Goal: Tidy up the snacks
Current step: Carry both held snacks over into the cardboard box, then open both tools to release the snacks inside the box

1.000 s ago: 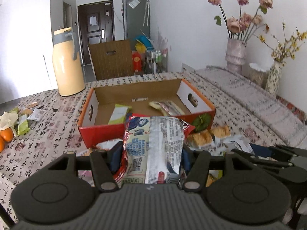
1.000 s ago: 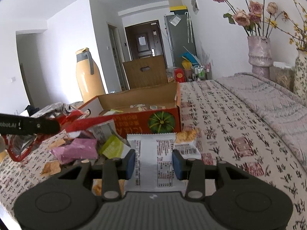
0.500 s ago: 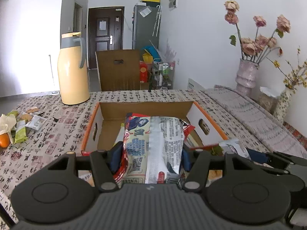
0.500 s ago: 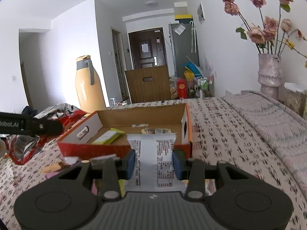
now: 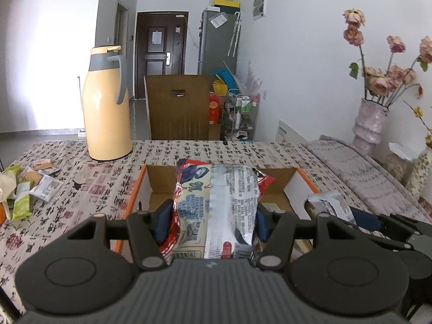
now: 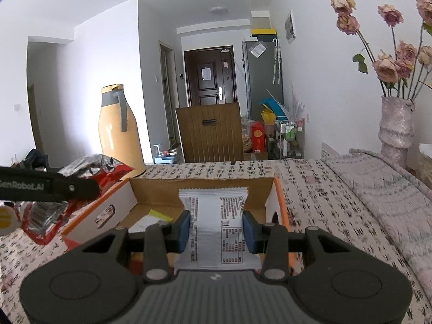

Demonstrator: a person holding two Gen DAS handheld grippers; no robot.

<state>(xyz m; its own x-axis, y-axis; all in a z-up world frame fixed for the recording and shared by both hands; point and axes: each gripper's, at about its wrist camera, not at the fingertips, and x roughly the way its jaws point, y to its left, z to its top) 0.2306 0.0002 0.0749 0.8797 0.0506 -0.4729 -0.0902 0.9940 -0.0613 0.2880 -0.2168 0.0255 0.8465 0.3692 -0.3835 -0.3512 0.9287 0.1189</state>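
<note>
Both tongs loaded, both over the open cardboard box [image 6: 205, 189] on the patterned worktop [image 5: 81, 189].

Left tongs [image 5: 213, 222]: blue pads pinching a large crinkled chip bag [image 5: 216, 202], red edging, silver back panel of small print facing up. Bag held lengthwise, its far end reaching over the box's near wall — likely so it can drop flat inside.

Right tongs [image 6: 216, 228]: pads pressed on a small white packet [image 6: 214, 229], serrated top edge, black print and a table box on its back. Gripped at mid-width, so it stays flat and stiff. It hangs above the box interior, near the right-hand wall with the hand-hole.

Box: orange outside, plain brown inside, already holding a few items; a yellow-green bar [image 6: 160, 214] shows on its floor. Judged step: carry-in nearly done, release next.

Loose snacks [image 5: 24, 189] lie at the worktop's far left, well apart from the box — still to collect. Yellow thermos jug [image 5: 106, 105] stands behind the box, clear of the path.

Risk, as judged: the wide bag may catch the box rim.
</note>
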